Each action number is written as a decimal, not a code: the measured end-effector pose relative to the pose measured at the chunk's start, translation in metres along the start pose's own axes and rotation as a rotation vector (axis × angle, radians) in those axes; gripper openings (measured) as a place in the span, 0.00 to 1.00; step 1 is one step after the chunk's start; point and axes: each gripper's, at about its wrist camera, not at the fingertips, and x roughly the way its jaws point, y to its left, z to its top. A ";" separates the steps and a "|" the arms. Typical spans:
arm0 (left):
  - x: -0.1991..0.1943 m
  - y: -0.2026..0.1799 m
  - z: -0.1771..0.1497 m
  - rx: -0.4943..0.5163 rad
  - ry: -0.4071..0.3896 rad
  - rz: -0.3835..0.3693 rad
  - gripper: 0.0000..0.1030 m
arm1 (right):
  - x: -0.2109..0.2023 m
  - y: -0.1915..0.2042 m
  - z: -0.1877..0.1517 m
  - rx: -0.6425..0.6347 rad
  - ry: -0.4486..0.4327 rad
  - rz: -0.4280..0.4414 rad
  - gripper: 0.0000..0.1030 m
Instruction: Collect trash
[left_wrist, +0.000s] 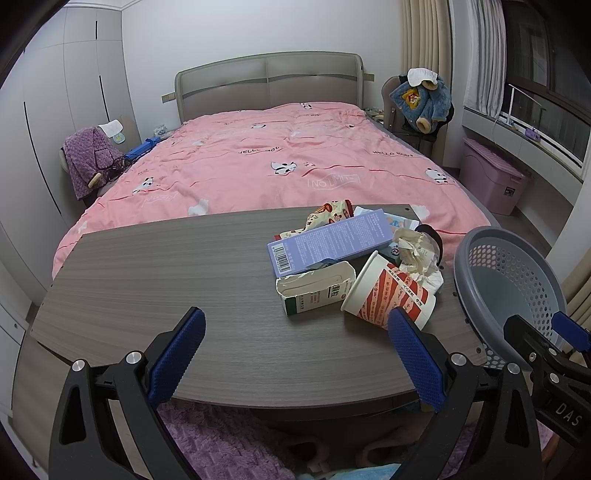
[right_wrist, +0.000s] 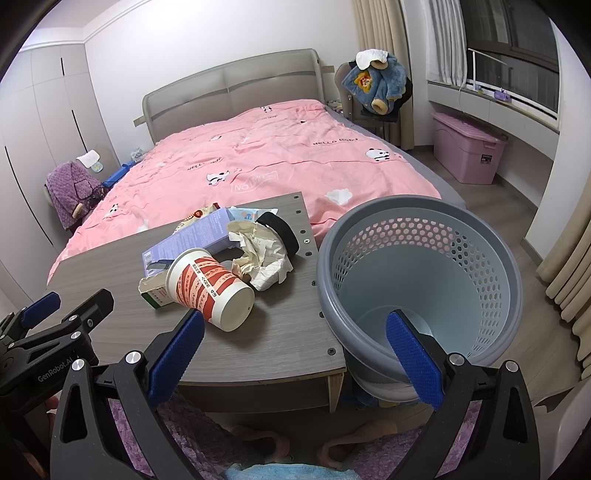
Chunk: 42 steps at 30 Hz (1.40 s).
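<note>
A pile of trash lies on the right part of a grey wooden table (left_wrist: 166, 280): a red-and-white paper cup (left_wrist: 388, 291) on its side, a torn green-and-white carton (left_wrist: 314, 288), a purple box (left_wrist: 328, 240), crumpled paper (left_wrist: 417, 251) and a printed wrapper (left_wrist: 328, 214). A grey perforated bin (left_wrist: 509, 280) stands off the table's right edge. My left gripper (left_wrist: 295, 332) is open and empty above the table's front edge. My right gripper (right_wrist: 295, 336) is open and empty, between the cup (right_wrist: 210, 288) and the bin (right_wrist: 421, 280). The pile also shows in the right wrist view, with the paper (right_wrist: 262, 254) and box (right_wrist: 195, 236).
A bed with a pink cover (left_wrist: 277, 162) lies behind the table. A chair with purple clothes (left_wrist: 88, 162) stands at left, a chair with a blue jacket (left_wrist: 421, 99) and a pink storage box (left_wrist: 491, 177) at right. A purple rug (right_wrist: 166, 435) lies under the table.
</note>
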 end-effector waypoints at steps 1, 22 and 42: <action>0.000 0.000 0.000 0.000 0.000 0.000 0.92 | 0.001 -0.002 0.000 0.001 0.001 0.000 0.94; 0.032 0.017 0.000 -0.039 0.055 0.033 0.92 | 0.040 0.011 0.009 -0.060 0.068 0.074 0.94; 0.072 0.062 0.000 -0.119 0.111 0.090 0.92 | 0.114 0.083 0.019 -0.318 0.171 0.143 0.93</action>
